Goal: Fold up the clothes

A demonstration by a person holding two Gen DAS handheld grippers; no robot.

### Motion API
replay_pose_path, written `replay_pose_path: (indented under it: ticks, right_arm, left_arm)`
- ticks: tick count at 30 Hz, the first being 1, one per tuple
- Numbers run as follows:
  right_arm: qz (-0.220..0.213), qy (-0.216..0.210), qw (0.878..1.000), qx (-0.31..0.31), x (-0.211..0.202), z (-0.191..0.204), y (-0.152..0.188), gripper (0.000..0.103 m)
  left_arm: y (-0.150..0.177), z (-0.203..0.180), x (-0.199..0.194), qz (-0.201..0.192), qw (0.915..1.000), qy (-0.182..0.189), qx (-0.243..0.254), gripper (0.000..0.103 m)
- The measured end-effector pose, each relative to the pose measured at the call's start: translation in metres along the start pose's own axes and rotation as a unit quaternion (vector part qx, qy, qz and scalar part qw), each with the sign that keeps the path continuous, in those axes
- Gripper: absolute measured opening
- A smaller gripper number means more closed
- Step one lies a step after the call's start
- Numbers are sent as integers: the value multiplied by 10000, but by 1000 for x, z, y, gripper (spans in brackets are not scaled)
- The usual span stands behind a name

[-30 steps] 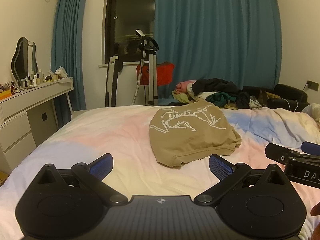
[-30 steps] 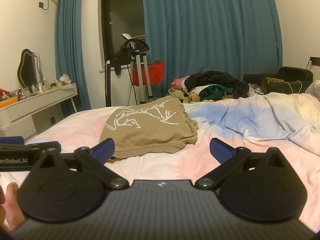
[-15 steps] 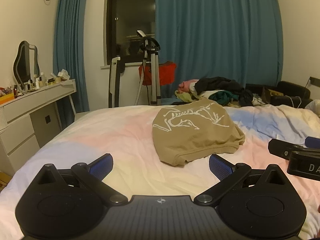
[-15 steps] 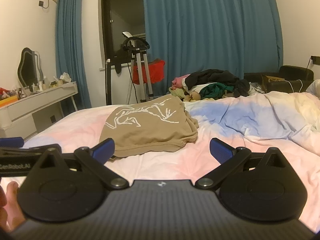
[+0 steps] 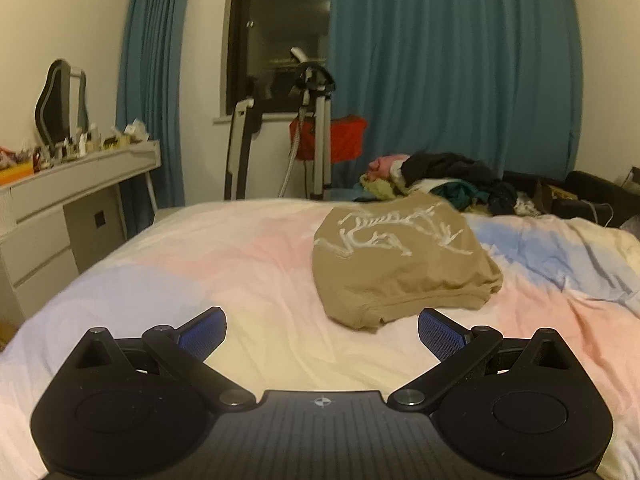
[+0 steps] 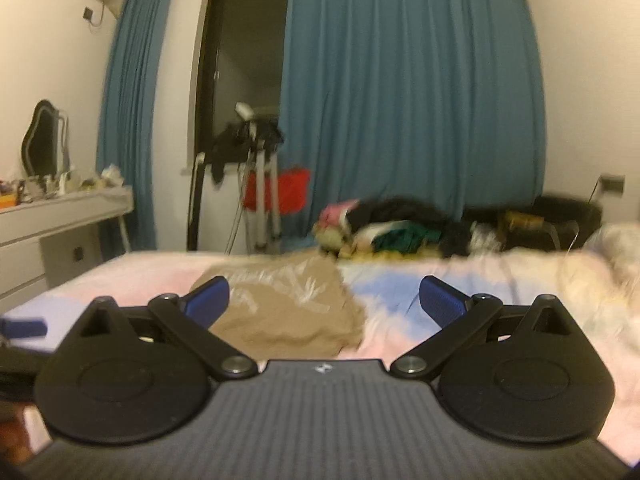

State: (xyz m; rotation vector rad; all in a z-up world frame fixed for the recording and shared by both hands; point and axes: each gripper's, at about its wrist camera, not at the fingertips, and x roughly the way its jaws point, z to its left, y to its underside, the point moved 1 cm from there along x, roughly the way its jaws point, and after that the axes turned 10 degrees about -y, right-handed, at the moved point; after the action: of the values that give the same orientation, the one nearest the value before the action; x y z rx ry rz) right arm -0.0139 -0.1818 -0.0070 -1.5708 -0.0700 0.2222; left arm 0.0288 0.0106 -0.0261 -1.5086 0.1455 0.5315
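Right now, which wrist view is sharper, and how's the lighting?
Left wrist view: sharp, the print on the tan shirt is crisp. Right wrist view: motion-blurred, with the clothes pile smeared. Both views are dim with a warm indoor cast and fisheye bend; the window is dark.

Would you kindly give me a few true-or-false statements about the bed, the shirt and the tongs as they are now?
1. The tan shirt lies folded on the bed. True.
2. The left tongs grip the shirt. False: they are open, holding nothing.
3. The right tongs are open. True.
4. The curtains are red. False: they are blue.
5. The clothes pile lies beyond the shirt. True.
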Motion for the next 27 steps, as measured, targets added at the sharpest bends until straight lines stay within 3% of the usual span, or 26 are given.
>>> replay_pose_path:
  ticks: [5,8,12,15,21,23,25,26,27]
  right_arm:
    - [314,-485,9981,234,21,-19,-16,103]
    - [522,-410,9940,867,41,-37,-10,103]
    - [722,-159,9894,1251,69,-51,26,103]
    - [1126,21,9846,1334,100,-53,59,103]
    - [1889,-71,9775,935,165,-44,107,103]
    - [2008,-142,9763,792,184,-37,117,103]
    - [2133,-304,9740,699,200,-29,126,103]
    - [2196,-386,9726,653,207,-25,130,103]
    - [2240,-479,9720,524,210,-18,132,103]
  left_arm:
    - [3,-10,28,315,9993,190,93,103]
    - [-1,-25,59,556,9973,245,405,103]
    - [-6,-35,107,817,9942,281,645,102]
    - [-2,-43,137,890,9921,378,794,101]
    - [17,-62,183,1024,9895,287,982,91]
    - [19,-64,183,691,9922,226,1013,83]
    - [17,-64,180,381,9946,136,956,55]
    - [14,-60,180,346,9963,147,769,48]
    - [11,-56,180,310,9977,158,582,29]
